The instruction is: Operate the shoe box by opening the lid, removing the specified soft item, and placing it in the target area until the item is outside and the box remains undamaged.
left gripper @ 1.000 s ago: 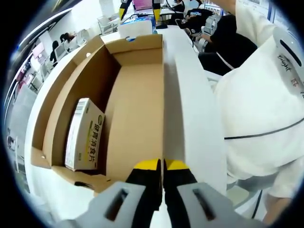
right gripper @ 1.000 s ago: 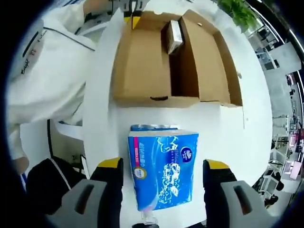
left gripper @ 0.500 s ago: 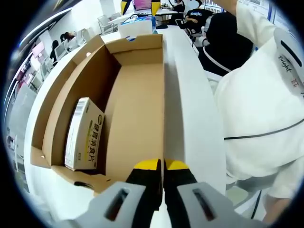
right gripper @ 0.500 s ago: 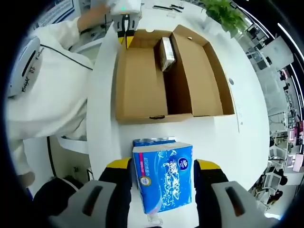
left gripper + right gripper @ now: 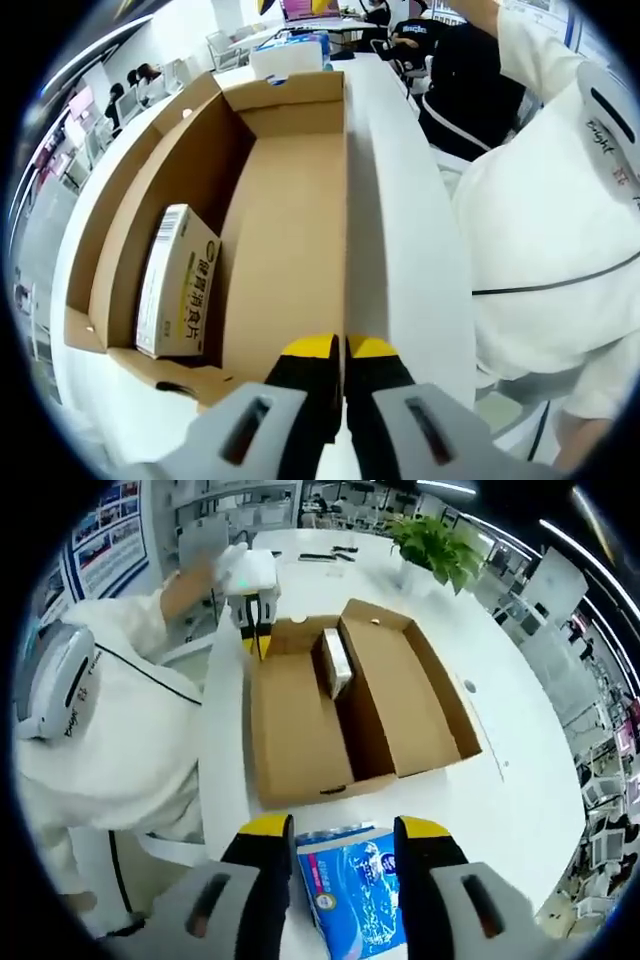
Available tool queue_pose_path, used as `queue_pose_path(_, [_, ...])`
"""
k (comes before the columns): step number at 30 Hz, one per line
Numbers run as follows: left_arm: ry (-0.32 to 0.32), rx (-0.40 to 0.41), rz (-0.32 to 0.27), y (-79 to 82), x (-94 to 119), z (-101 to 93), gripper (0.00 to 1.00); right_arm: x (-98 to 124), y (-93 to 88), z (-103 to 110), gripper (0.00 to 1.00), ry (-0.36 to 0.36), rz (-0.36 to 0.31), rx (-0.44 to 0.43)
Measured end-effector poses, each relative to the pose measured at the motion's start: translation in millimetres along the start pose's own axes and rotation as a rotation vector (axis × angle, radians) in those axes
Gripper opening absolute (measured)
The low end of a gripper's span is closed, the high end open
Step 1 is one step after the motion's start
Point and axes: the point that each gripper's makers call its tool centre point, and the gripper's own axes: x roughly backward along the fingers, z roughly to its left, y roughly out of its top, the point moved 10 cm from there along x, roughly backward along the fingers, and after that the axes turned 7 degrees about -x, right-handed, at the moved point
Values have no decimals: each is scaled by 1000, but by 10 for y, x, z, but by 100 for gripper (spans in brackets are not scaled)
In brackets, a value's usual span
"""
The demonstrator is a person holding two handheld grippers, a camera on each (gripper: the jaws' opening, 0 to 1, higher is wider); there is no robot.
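- My left gripper (image 5: 341,350) is clenched on the near wall of the open box (image 5: 290,230).
- My right gripper (image 5: 338,832) grasps the tissue pack (image 5: 352,890), outside the box, over the white table (image 5: 520,790).

Right gripper (image 5: 345,855) is clamped on a blue plastic tissue pack (image 5: 352,888) at 6 o'clock. The open brown cardboard shoe box (image 5: 300,740) sits at centre with a small white carton (image 5: 336,663) inside; left gripper (image 5: 254,630) pinches its 11 o'clock corner.
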Motion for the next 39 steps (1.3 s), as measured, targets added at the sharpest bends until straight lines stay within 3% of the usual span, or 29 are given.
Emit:
queue_pose_path(3, [2,-1,1,-4,3,7,1,-13,7,3,40,-39,-38,47])
queue_pose_path(5, [2,-2,0,-6,4,7,1,-5,25,-15,33,-73,-70,80])
queue_pose_path(7, [2,-2,0,-9,8,15,1,5,49,5,30,-58,-142,103])
queue_pose_path(10, [6,-4,-1,-13,12,10,1,27,60,-35,26,-110,-191,43])
queue_pose_path(12, [7,-5,-1,-18,16,17,1,36,79,-53,25,-138,-269,-5])
queue_pose_path(15, [5,-3,0,-18,19,26,1,66,105,-46,32,-96,-392,-136])
queue_pose_path(17, [4,-3,-1,-20,20,28,1,78,112,-53,36,-79,-423,-205])
queue_pose_path(20, [4,-2,-1,-20,20,30,1,96,136,-55,35,-119,-487,-211])
queue_pose_path(24, [5,-1,0,-20,20,31,1,141,181,-67,38,-93,-597,-282])
queue_pose_path(29, [6,0,0,-23,21,32,1,123,181,-50,39,-119,-615,-298])
queue_pose_path(31, [5,0,0,-23,21,31,1,109,167,-53,30,-156,-610,-294])
queue_pose_path(33, [6,-1,-2,-24,22,28,1,117,154,-86,29,-201,-625,-322])
queue_pose_path(35, [7,-3,-4,-26,24,27,1,106,149,-61,35,-162,-653,-340])
queue_pose_path(38, [7,-3,-3,-22,21,19,1,95,150,-34,42,-159,-689,-355])
queue_pose_path(39, [7,-3,-3,-21,21,20,1,87,173,-16,50,-151,-743,-383])
